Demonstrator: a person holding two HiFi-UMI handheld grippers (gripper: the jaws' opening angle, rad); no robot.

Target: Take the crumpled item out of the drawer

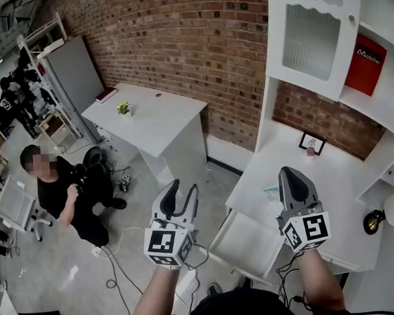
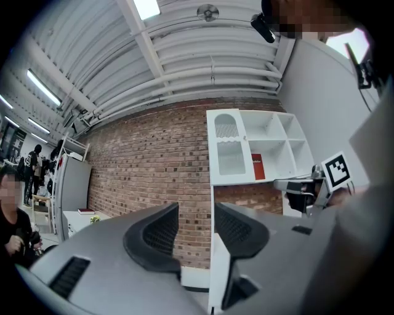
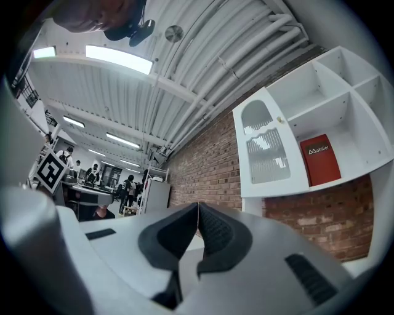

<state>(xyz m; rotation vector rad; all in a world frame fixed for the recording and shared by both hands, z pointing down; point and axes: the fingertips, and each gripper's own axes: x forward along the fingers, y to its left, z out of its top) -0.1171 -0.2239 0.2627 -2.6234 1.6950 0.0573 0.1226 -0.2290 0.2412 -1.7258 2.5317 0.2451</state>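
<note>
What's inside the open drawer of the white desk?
The drawer shows only a bare white bottom with nothing on it. Its right end is covered by the right gripper and forearm, so that part is unseen.

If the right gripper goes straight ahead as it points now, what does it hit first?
Probably the brick wall, just left of the cabinet; the right gripper has free air before that, though depth is unclear.

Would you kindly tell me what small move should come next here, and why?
Probably lower the left gripper toward the open drawer: its jaws stand apart with nothing between them, while the right gripper is shut and empty. Both hang clear of it, touching nothing. A pale crumpled thing lies at the drawer's back edge; whether inside, I cannot tell.
</note>
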